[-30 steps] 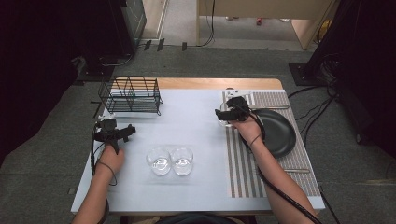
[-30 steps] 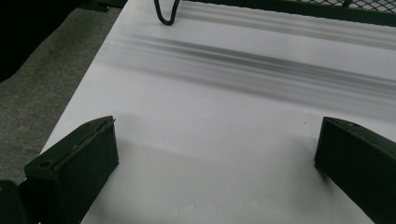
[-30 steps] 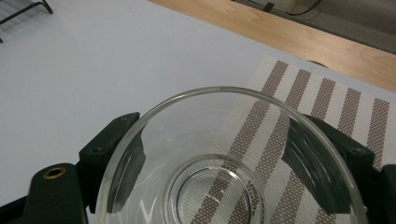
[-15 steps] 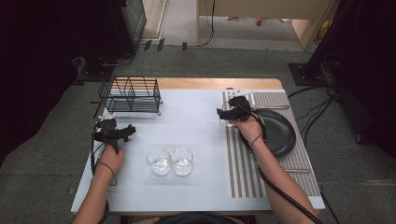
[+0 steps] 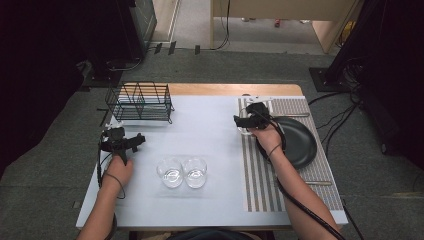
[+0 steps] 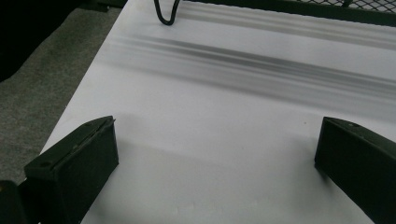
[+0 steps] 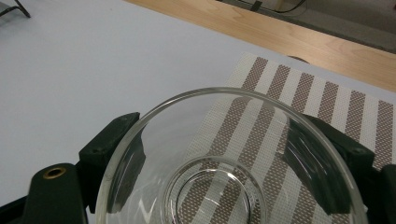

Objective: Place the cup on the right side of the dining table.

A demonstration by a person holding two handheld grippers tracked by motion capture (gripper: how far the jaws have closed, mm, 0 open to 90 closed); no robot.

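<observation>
A clear glass (image 7: 215,198) stands on the brown-striped placemat (image 7: 327,107) between the two jaws of my right gripper (image 7: 217,121), which press against its sides. From above, that right gripper (image 5: 242,122) is at the placemat's (image 5: 260,175) left edge, beside a black plate (image 5: 297,145), with the glass (image 5: 244,129) just under it. My left gripper (image 5: 125,139) rests low at the table's left side. Its jaws stand wide apart, open, over bare white tabletop (image 6: 224,93) with nothing between them (image 6: 219,123).
Two more clear glasses (image 5: 171,172) (image 5: 195,171) stand side by side at the front middle. A black wire rack (image 5: 140,102) stands at the back left, and its foot (image 6: 166,14) is just ahead of the left jaws. Bare wood (image 7: 299,39) borders the far edge.
The right gripper shifted slightly right and back again with the glass. The left gripper has stayed still.
</observation>
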